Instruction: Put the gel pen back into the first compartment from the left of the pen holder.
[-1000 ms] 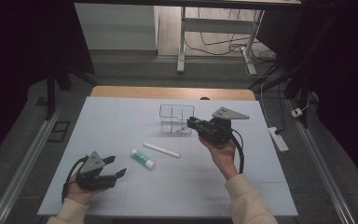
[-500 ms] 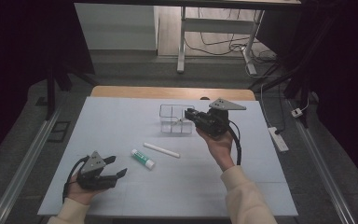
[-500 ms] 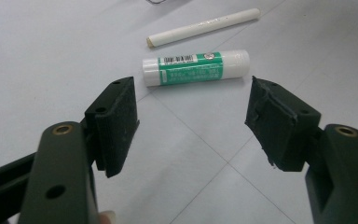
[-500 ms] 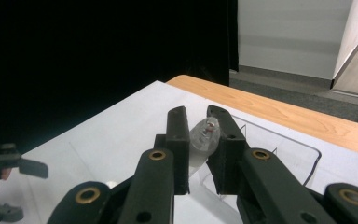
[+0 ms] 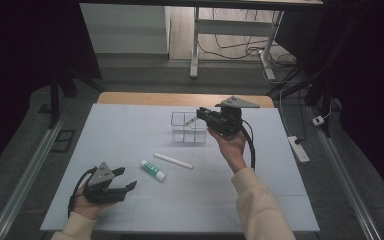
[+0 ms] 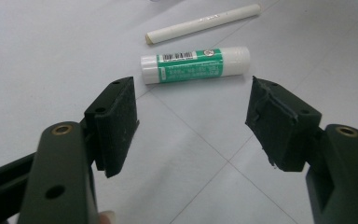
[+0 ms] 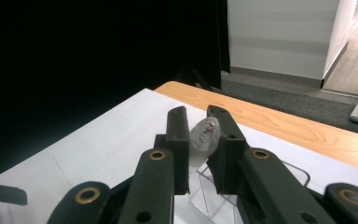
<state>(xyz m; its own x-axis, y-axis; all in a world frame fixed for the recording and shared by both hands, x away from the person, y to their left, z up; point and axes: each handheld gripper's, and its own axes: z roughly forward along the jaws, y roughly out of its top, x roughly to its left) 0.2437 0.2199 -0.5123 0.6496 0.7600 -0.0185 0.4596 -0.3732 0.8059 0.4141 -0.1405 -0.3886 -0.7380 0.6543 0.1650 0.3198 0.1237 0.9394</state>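
Note:
My right gripper (image 5: 200, 114) is raised over the clear divided box (image 5: 187, 133) at the back middle of the white mat. It is shut on a small clear pen-like thing (image 7: 205, 135) with a red spot inside, which sticks out past the fingertips and slants down toward the box (image 7: 294, 171). My left gripper (image 5: 126, 179) rests low at the front left, its jaws wide apart with nothing between them. Just ahead of the left gripper (image 6: 192, 93) lie a green-and-white glue stick (image 6: 196, 64) and, beyond it, a white stick (image 6: 204, 23). Both lie on the mat: glue stick (image 5: 153, 170), white stick (image 5: 173, 161).
The white mat (image 5: 125, 130) covers a table with a wooden far edge (image 5: 180, 98). Metal rails run along both sides of the table. A power strip (image 5: 299, 149) lies on the floor to the right, and desk legs and cables stand beyond.
My right gripper has carried the clear thing up and away from the person, to a spot over the clear box. The left gripper has stayed put.

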